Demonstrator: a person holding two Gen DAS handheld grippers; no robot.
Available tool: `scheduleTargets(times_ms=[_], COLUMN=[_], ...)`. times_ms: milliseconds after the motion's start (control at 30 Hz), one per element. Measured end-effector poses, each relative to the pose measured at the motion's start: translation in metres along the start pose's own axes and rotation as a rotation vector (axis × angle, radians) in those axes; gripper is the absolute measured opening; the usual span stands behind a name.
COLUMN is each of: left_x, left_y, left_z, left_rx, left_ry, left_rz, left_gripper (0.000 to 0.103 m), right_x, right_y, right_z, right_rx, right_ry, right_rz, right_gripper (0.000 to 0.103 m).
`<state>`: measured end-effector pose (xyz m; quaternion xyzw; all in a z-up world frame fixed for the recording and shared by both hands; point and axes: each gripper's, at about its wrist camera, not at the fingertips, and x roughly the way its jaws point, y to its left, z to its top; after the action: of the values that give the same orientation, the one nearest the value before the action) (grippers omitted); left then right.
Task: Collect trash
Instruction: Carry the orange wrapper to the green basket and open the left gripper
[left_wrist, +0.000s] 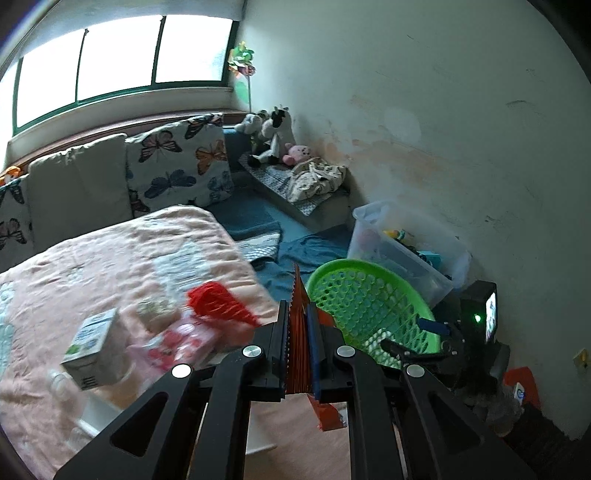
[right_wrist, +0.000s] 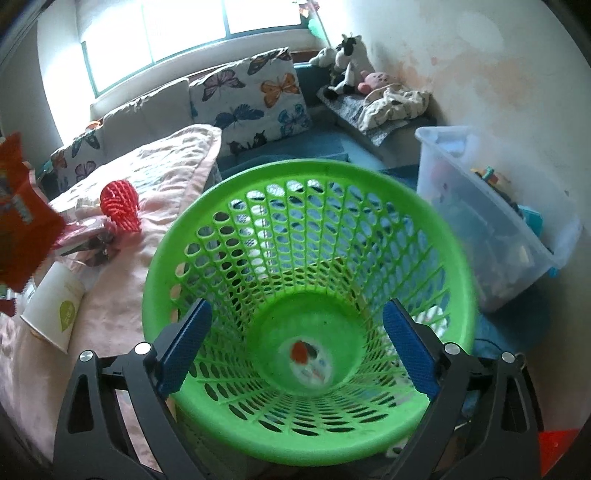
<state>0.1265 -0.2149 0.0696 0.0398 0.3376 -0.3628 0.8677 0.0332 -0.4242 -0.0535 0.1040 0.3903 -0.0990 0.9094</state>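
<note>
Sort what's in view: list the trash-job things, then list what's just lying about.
Job: orange snack wrapper pinched by left gripper; green basket; red mesh, milk carton, paper cup on the bed.

Lying about: butterfly pillow, plush toys, clear storage bin.

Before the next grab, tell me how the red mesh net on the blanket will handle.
The red mesh net looks like soft foam netting, so probably very light and squashy. Its rounded shape may roll on the pink blanket. Open mesh should grip well.
</note>
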Motion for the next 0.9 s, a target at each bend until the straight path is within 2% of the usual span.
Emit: scheduleTargets(times_ms=[367,700,800,900], left_x=[0.059,0.095,0.102,0.103], left_y=[-0.040,-0.055,-0.054,-0.054], left_z=[0.010,0.001,-0.004,-0.010], left_rx=[0.016,0.007,0.000,-0.005], left_ry=[0.071,0.131,0.146,0.155], left_rz=[-0.040,-0.035,-0.046,-0.054], left_gripper=[0.009,0.012,0.015,0.027], right_x=[-0.047,-0.063,-0.063,-0.063], right_y=[-0.019,-0.022,-0.022,-0.020], right_z=[-0.019,-0.038,-0.042,-0.045], right_rx=[0.027,0.056,0.073,0.077], right_ry=[-0.055,-0.071,-0.067,-0.062], right_rz=[0.005,0.018,0.031,0.034], right_gripper=[0.093,0.093,0.093,0.093])
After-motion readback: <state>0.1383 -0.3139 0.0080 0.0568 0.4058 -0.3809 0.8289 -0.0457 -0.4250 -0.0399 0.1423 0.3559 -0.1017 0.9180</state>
